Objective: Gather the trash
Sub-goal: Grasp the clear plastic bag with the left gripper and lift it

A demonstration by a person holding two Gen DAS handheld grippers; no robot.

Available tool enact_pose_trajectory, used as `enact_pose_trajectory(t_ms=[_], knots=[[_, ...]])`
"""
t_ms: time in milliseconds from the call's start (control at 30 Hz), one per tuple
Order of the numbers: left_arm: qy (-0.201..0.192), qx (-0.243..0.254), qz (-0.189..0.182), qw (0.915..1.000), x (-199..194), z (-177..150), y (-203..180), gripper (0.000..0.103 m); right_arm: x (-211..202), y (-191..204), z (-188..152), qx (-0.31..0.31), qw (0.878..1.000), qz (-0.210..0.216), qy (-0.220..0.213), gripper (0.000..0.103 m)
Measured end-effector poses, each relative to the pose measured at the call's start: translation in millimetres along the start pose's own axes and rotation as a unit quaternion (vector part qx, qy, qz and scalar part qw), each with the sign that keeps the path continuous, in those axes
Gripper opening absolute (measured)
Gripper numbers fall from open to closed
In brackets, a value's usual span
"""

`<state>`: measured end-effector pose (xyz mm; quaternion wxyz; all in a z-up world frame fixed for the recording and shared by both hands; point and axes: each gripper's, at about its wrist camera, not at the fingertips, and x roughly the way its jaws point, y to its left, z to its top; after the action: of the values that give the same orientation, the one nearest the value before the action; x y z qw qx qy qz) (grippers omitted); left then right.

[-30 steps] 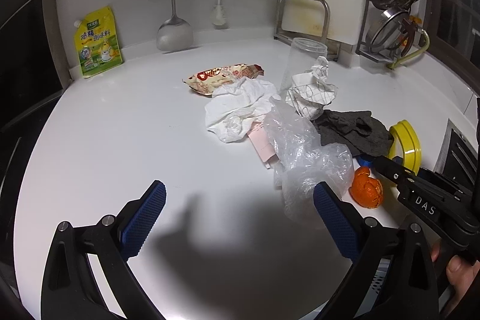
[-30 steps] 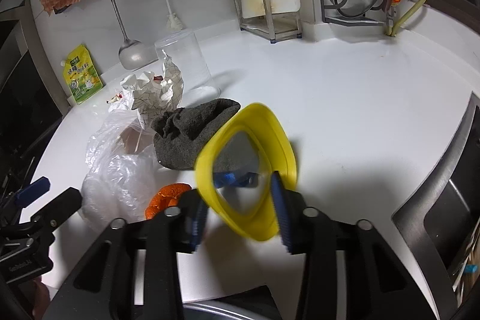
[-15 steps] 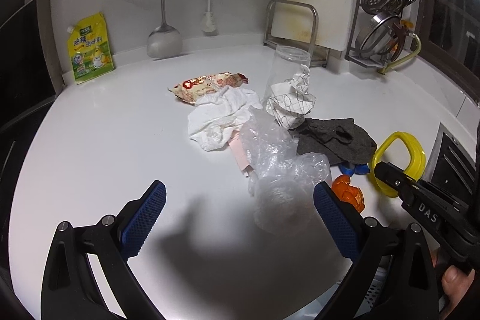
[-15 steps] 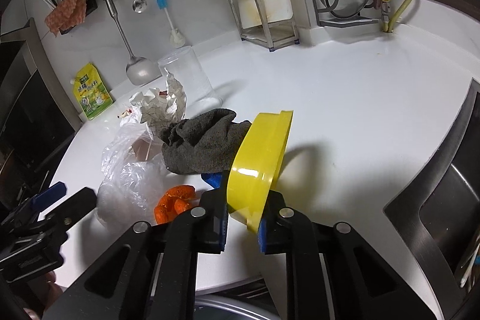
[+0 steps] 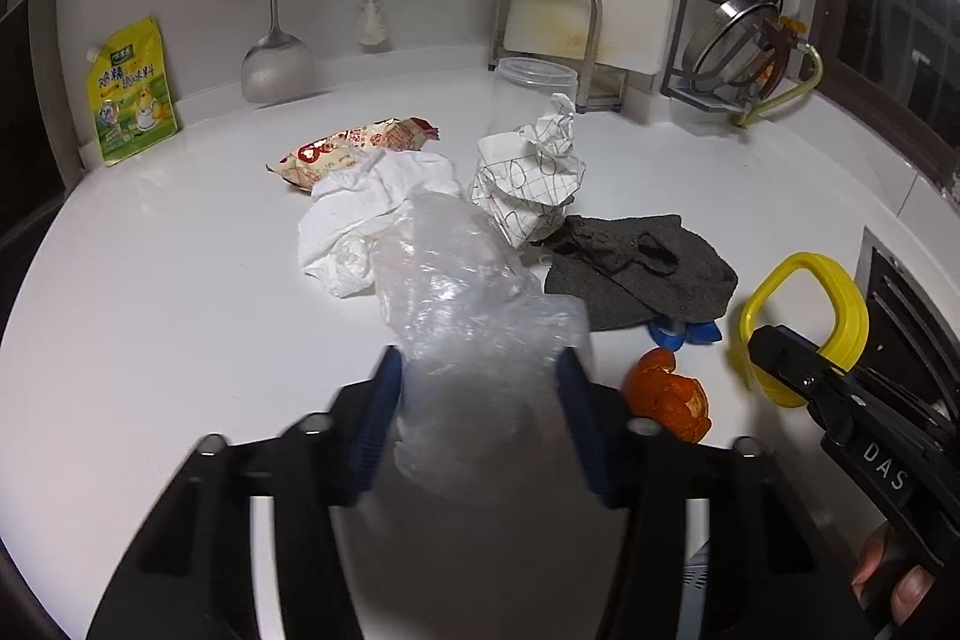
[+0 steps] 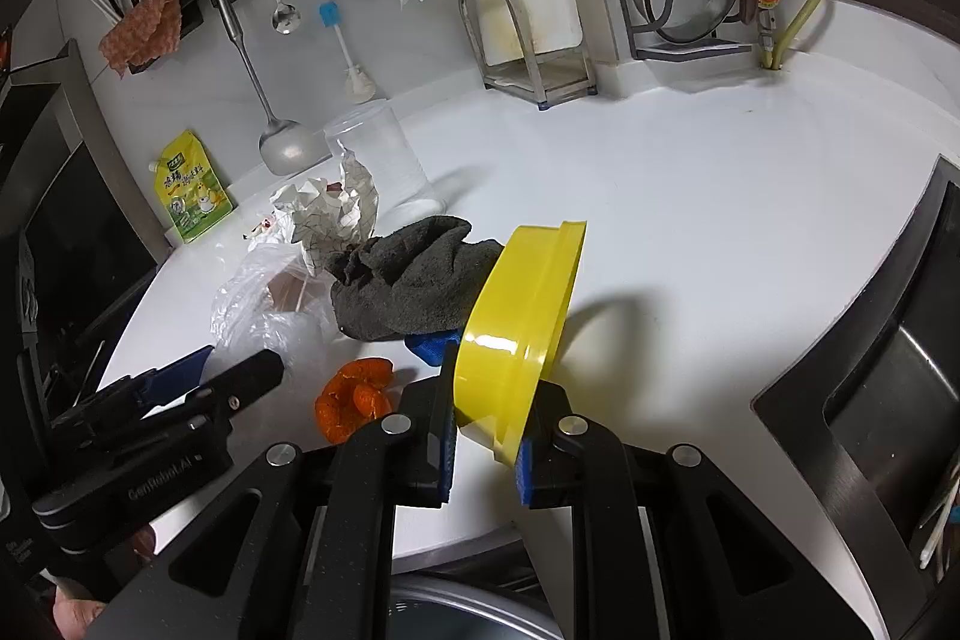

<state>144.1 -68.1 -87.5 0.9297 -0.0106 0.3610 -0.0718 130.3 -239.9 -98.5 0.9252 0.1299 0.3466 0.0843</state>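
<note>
My left gripper [image 5: 480, 418] is closing on a clear plastic bag [image 5: 468, 304] on the white counter [image 5: 180, 316]; its blue pads press the bag's near end, blurred by motion. My right gripper [image 6: 486, 451] is shut on a yellow plastic ring lid [image 6: 519, 328] and holds it tilted above the counter; the lid also shows in the left wrist view [image 5: 804, 322]. Other trash lies around: white tissue [image 5: 366, 214], a red snack wrapper [image 5: 354, 148], crumpled grid paper [image 5: 528, 178], orange peel [image 5: 666, 394] and a blue cap [image 5: 684, 331].
A dark grey cloth [image 5: 636, 262] lies by the trash. A clear jar [image 5: 534, 94] stands behind the paper. A yellow pouch [image 5: 129, 91] leans on the wall at back left. A dish rack [image 5: 756, 16] stands at back right. A sink [image 6: 888, 400] is at right.
My left gripper moved forward onto the plastic bag and its jaws narrowed around it. My right gripper lifted the yellow lid a little and keeps hold of it.
</note>
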Motion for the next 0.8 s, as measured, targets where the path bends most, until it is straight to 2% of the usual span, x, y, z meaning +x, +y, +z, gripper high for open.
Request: enact_pose_trajectory(t_ms=[133,500,800], knots=[[-0.007,0.000,-0.008,0.9999,-5.8,0.0,5.4,0.036,-3.8,-0.9,-2.3,0.001,1.000,-0.003,-0.001,0.015],[-0.058,-0.003,-0.013,0.9982,-57.4,11.0,23.0,0.036,-22.4,-1.9,-8.5,0.010,1.000,-0.015,-0.010,0.015],[-0.064,0.011,-0.011,0.9979,-92.3,-8.8,28.2,0.036,-52.8,14.5,-25.2,0.004,1.000,-0.023,-0.010,0.015]])
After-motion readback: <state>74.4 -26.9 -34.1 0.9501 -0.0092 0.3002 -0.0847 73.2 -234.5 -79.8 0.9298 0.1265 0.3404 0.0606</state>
